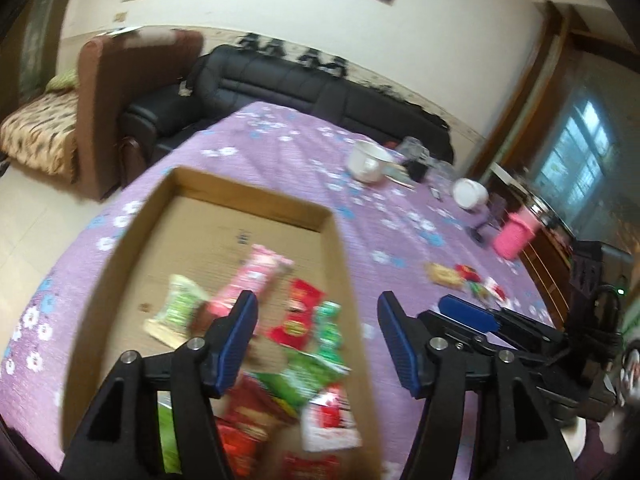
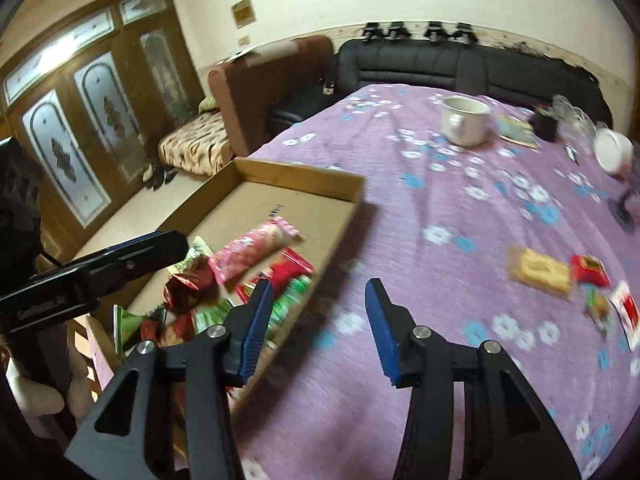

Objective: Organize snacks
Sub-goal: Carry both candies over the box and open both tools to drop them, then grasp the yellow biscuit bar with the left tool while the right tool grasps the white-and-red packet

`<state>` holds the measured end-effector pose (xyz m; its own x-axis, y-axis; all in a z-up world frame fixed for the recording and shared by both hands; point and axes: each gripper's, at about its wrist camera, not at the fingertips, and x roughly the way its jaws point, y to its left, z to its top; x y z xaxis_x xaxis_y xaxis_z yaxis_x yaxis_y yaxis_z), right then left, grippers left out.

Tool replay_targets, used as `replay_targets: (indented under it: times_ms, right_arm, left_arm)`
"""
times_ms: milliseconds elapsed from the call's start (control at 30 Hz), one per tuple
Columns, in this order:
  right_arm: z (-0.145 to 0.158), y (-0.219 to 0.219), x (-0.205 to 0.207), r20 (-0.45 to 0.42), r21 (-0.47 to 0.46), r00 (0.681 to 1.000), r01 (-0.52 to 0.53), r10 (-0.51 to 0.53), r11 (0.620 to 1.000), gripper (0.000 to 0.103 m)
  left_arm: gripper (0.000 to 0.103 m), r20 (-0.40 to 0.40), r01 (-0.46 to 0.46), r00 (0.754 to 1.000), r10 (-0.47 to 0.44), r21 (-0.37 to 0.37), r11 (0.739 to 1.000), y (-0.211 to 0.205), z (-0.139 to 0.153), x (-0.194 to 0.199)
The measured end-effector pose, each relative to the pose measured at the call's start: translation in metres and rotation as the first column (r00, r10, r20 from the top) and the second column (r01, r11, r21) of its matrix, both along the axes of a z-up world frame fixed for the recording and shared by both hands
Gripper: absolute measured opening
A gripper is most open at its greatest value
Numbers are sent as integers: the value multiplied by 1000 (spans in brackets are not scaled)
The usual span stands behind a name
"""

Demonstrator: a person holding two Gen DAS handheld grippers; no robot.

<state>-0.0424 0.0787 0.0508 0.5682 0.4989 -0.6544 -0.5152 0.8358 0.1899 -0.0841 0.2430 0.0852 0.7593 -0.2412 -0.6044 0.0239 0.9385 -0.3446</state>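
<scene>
My left gripper point(image 1: 316, 316) and right gripper point(image 2: 318, 304) both gape wide, fingers holding nothing. Only my right view shows the biscuit pack point(image 2: 538, 270) clearly on the bench point(image 2: 400, 152).

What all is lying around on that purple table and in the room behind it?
cardboard box: one, brown, left part of the table, open top
snack packets in box: several, pink, red and green, heaped at the box's near end
loose snacks: about four, tan, red and green, on the cloth to the right
tablecloth: one, purple with white and blue flowers
mugs: two, white, far side of the table, the right one tipped
pink container: one, right table edge
sofa: one, black, behind the table
armchair: one, brown, left of the sofa
left claw: black with blue pads, open, over the box
right claw: same, open, over the box edge
</scene>
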Motion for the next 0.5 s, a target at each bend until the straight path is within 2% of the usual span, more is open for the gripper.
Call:
replay_targets:
  times_ms: [233,367,500]
  right_arm:
    - [-2,-65,-12,15,-11,998,66,-66,998,50]
    - [-7,-116,-8,9,-9,989,147,-147,989,50]
    - [-6,-183,5,-5,38,965,260,-260,965,50]
  left_arm:
    - [67,-33,153,988,-152,8,988,-66,0,3]
    - [67,-73,242,968,-241,8,970,-107,-8,12]
    - [67,-95,301,950,-297,34,953,-140,-13,15]
